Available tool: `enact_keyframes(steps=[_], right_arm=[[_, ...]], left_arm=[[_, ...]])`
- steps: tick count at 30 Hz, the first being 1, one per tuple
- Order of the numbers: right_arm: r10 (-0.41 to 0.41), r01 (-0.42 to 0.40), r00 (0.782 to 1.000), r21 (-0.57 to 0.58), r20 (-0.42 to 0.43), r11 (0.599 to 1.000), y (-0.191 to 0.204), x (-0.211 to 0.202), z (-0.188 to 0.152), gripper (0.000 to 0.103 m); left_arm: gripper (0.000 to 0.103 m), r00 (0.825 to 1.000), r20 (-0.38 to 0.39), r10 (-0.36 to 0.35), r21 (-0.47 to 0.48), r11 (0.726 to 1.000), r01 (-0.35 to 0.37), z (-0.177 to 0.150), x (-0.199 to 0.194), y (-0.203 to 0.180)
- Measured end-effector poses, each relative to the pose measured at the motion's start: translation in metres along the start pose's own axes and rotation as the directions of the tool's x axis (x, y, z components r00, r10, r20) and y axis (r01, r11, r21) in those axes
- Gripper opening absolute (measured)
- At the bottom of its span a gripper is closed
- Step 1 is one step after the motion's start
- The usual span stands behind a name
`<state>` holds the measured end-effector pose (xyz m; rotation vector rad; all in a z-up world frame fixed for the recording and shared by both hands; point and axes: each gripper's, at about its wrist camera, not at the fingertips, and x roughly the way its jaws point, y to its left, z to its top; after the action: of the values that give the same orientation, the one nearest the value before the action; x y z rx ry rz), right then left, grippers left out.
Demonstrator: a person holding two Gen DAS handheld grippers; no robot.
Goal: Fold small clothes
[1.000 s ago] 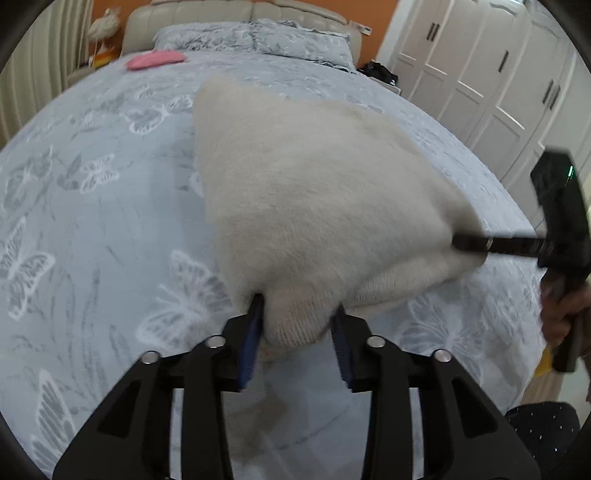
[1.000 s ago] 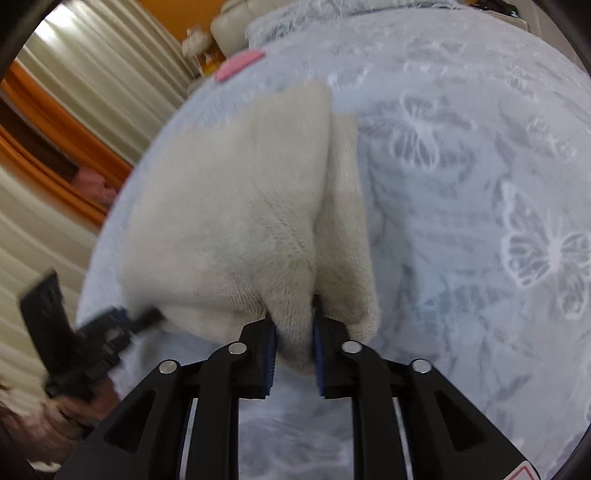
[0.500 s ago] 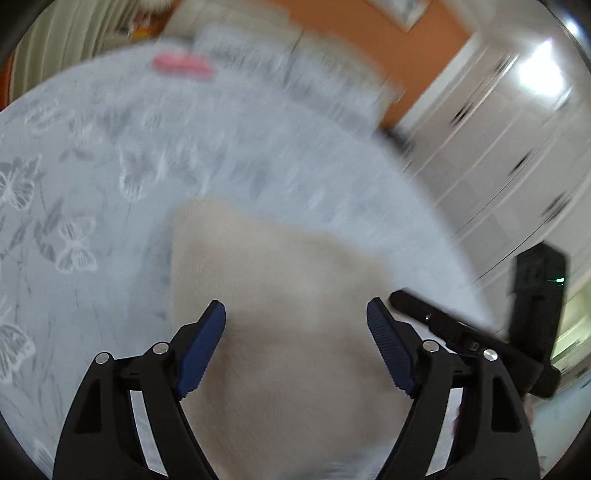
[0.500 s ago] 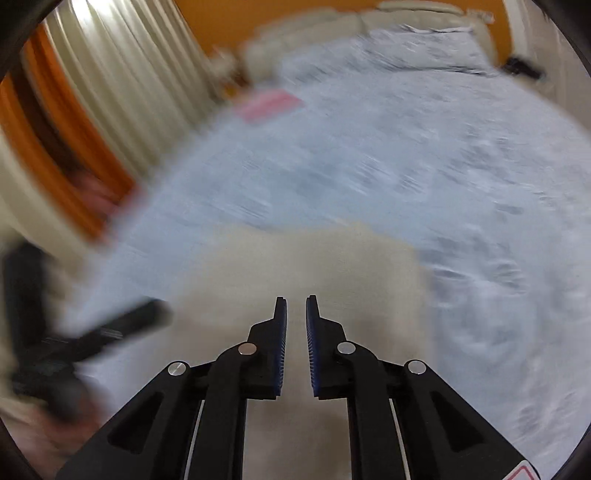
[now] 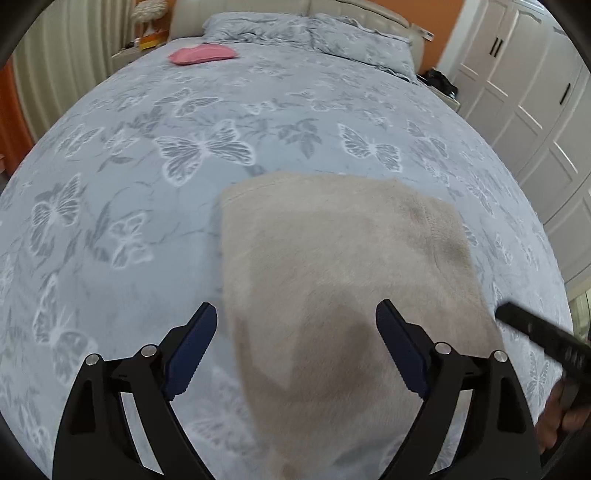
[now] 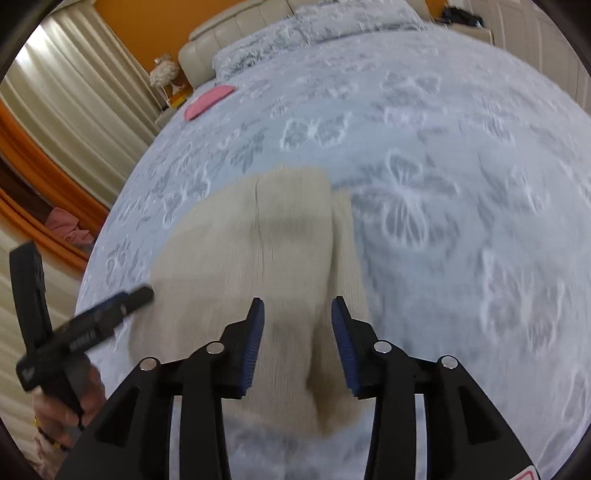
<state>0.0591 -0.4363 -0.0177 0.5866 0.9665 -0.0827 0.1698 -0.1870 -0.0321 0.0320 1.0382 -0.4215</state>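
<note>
A: On the bedspread [image 5: 155, 206], near its foot edge: cream garment [image 5: 332, 280] laid flat, folded. Long axis aligned roughly from the foot edge toward the pillows [image 5: 314, 33]; far edge straight and square to that axis. In the right wrist view, same garment [image 6: 258, 258] shown with a lengthwise fold line along its right side, a narrower layer exposed beside it.

B: Left gripper [image 5: 295, 347]?

A: Held above the near end of the garment, jaws spread wide, just opened further. Cloth visible below the gap; blue pads [image 5: 192, 350] clear of it, nothing gripped.

B: Right gripper [image 6: 297, 343]?

A: Positioned over the near right portion of the garment, jaws about half apart, just opened. Fold ridge seen between the pads [image 6: 253, 343]; no pad pressed on the cloth. Nothing held.

B: Elsewhere on the bed?

A: Pink item [image 5: 203, 55] near the pillows, well apart from the garment. Each gripper visible at the edge of the other's view, held in a hand [image 6: 66, 406].
</note>
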Motion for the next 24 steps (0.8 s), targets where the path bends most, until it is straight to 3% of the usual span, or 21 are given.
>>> enact_keyframes(steps=[2, 6, 7, 8, 10, 13, 15, 17, 18, 21, 23, 24], right_arm=[[0.007, -0.007, 1.0, 0.006, -0.022, 1.0, -0.001, 0.0, -0.01, 0.056], [0.091, -0.087, 0.991, 0.05, -0.098, 0.995, -0.002, 0.024, -0.018, 0.056], [0.103, -0.099, 0.989, 0.044, -0.107, 0.994, 0.001, 0.028, -0.017, 0.044], [0.103, -0.101, 0.989, 0.023, -0.11, 0.995, 0.006, 0.031, -0.016, 0.012], [0.087, -0.089, 0.994, -0.033, -0.068, 0.995, 0.02, 0.023, -0.009, 0.012], [0.104, -0.097, 0.991, -0.08, 0.08, 0.992, 0.027, -0.015, 0.006, 0.012], [0.086, -0.08, 0.994, -0.087, 0.073, 0.993, 0.016, -0.008, 0.005, 0.012], [-0.033, 0.023, 0.996, -0.124, -0.082, 0.992, -0.001, 0.04, -0.009, 0.014], [-0.023, 0.011, 0.995, -0.113, -0.102, 0.993, -0.01, 0.054, -0.02, 0.014], [0.0, -0.006, 0.998, -0.106, -0.057, 0.994, -0.005, 0.031, -0.015, 0.021], [0.005, -0.005, 1.0, -0.066, 0.004, 0.998, -0.004, 0.014, -0.01, 0.052], [-0.02, 0.022, 0.999, -0.058, 0.036, 0.998, -0.005, 0.008, -0.005, 0.06]], left_arm=[[0.086, 1.0, 0.004, 0.016, 0.003, 1.0, -0.016, -0.004, -0.006, 0.002], [0.086, 1.0, -0.007, 0.024, -0.002, 1.0, -0.024, -0.008, -0.012, 0.001], [0.086, 0.999, -0.006, 0.031, -0.001, 1.0, -0.031, -0.009, -0.013, 0.0], [0.086, 0.999, -0.007, 0.034, 0.002, 0.999, -0.034, -0.009, -0.013, -0.001], [0.086, 0.999, -0.013, 0.039, 0.004, 0.999, -0.039, -0.01, -0.012, -0.002], [0.086, 0.999, -0.011, 0.032, 0.005, 0.999, -0.032, -0.012, -0.01, 0.001], [0.086, 1.0, 0.001, 0.012, -0.004, 1.0, -0.012, -0.014, -0.008, 0.005], [0.087, 1.0, -0.001, -0.011, -0.028, 1.0, 0.011, -0.018, -0.004, 0.009], [0.087, 0.999, -0.017, -0.042, -0.056, 0.998, 0.041, -0.021, 0.001, 0.014], [0.087, 0.993, -0.019, -0.116, -0.131, 0.985, 0.113, -0.027, 0.003, 0.028], [0.089, 0.987, -0.01, -0.163, -0.189, 0.969, 0.158, -0.027, 0.003, 0.041], [0.089, 0.984, -0.009, -0.178, -0.218, 0.961, 0.172, -0.027, 0.005, 0.046]])
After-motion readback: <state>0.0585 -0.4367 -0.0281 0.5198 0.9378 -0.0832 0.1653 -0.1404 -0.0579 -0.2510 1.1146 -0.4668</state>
